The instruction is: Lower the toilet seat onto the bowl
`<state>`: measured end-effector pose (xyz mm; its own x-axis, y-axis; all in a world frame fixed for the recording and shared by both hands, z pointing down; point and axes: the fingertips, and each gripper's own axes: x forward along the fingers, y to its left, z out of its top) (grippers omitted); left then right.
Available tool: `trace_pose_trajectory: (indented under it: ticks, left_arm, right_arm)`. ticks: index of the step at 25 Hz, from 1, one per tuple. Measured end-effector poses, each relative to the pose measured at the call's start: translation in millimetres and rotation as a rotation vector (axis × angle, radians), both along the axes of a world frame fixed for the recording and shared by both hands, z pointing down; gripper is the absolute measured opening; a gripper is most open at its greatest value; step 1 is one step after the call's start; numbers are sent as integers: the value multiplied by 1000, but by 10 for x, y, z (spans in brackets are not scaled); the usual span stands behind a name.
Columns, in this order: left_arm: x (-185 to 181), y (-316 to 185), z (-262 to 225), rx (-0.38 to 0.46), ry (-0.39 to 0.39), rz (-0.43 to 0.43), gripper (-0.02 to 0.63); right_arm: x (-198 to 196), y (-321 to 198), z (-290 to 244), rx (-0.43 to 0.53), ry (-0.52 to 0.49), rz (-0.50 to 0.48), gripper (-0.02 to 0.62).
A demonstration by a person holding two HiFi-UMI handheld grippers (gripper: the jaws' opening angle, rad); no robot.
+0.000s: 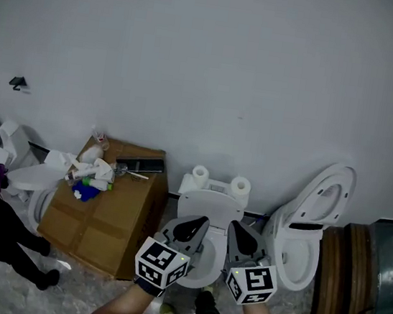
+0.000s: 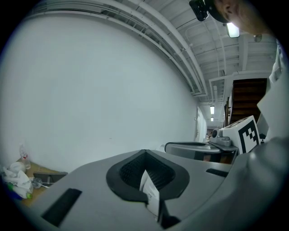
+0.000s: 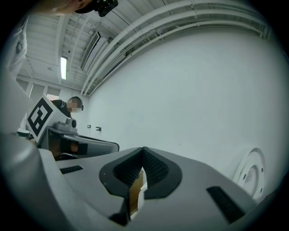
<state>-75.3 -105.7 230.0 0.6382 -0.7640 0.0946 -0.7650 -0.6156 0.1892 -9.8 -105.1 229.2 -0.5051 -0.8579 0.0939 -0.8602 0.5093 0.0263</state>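
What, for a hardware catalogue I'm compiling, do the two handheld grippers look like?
Both the left gripper and the right gripper have smooth grey moulded bodies that taper to a point, with black ribbed pads set in a black surround. Each carries a white cube printed with black square markers. No cables show.

Cardboard box [image 1: 108,220] sits left of toilet [image 1: 211,209], second toilet [image 1: 296,261] right.

Grey speckled floor [image 1: 91,287] runs along the wall. On it, left to right: white toilet at far left [image 1: 30,180], brown cardboard box [image 1: 103,227], white centre toilet [image 1: 211,209], white toilet with raised seat [image 1: 310,227], brown wooden discs [image 1: 343,271] on edge.
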Motion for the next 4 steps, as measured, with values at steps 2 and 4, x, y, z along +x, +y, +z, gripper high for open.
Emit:
trace_pose_trajectory:
  ticks: [2, 4]
  left_arm:
    - [-20, -19, 0, -1, 3, -3, 9]
    - [-41, -37, 0, -3, 5, -7, 9]
  right_arm:
    - [-25, -16, 5, -1, 0, -2, 15]
    - [-50, -30, 9, -1, 1, -5, 15]
